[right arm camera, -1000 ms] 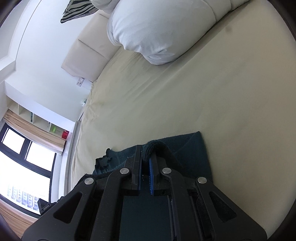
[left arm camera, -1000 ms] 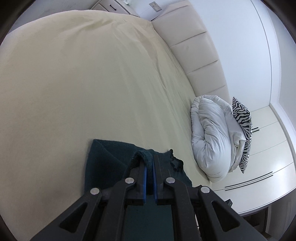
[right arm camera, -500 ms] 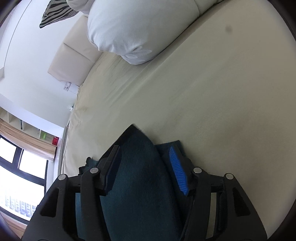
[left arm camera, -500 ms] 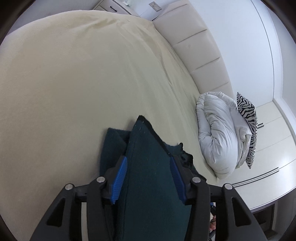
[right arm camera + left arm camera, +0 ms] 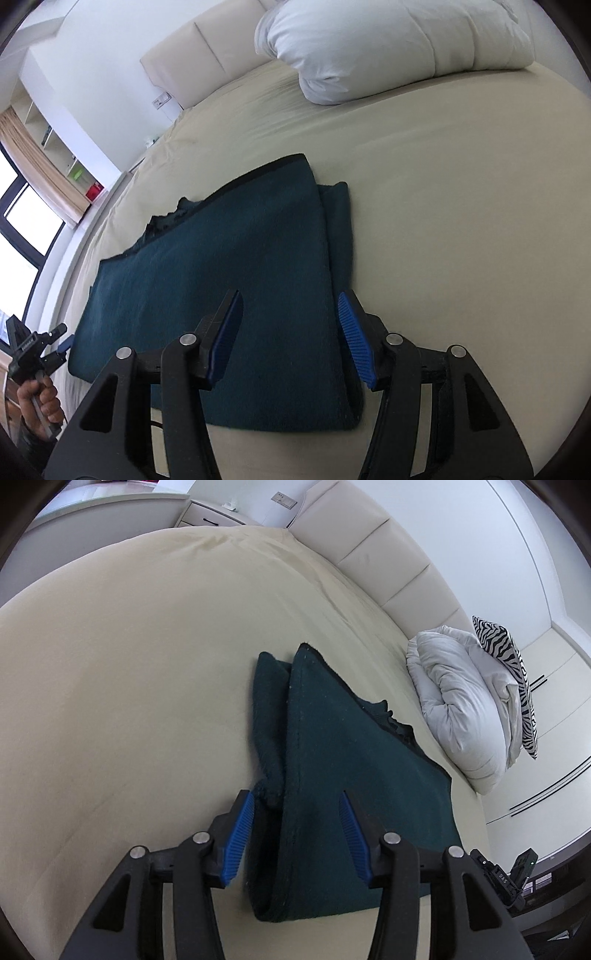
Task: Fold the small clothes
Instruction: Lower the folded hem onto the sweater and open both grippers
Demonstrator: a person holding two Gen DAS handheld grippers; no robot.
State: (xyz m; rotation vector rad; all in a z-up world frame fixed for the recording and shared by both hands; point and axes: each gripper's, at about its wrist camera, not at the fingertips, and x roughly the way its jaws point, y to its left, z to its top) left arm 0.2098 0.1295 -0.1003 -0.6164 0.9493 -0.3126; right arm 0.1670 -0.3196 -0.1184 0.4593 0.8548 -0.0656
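We look down on a wide bed (image 5: 129, 657) with a cream sheet, its padded headboard (image 5: 388, 557) along the far side and a bundled white duvet (image 5: 458, 709) lying at the far right with a zebra-print cushion (image 5: 506, 657) leaning against it. On the near part of the bed lies the dark teal garment (image 5: 221, 277), a thick, fleecy piece already doubled over: the upper layer lies flat over a lower one, whose edge peeks out along one side, and a ragged bit of fabric sticks out at the far edge. Our left gripper (image 5: 295, 830) hangs just above the near end of the cloth with its blue-padded fingers (image 5: 238, 827) spread wide and nothing between them; our right gripper (image 5: 291, 336) hovers likewise over the other near end, fingers (image 5: 356, 339) wide apart and holding nothing. We judge that one fold is laid down and released, and the piece reads as a fairly neat rectangle. What seems left is perhaps another fold across to make it smaller, and tidying the offset lower layer and that stray far edge.
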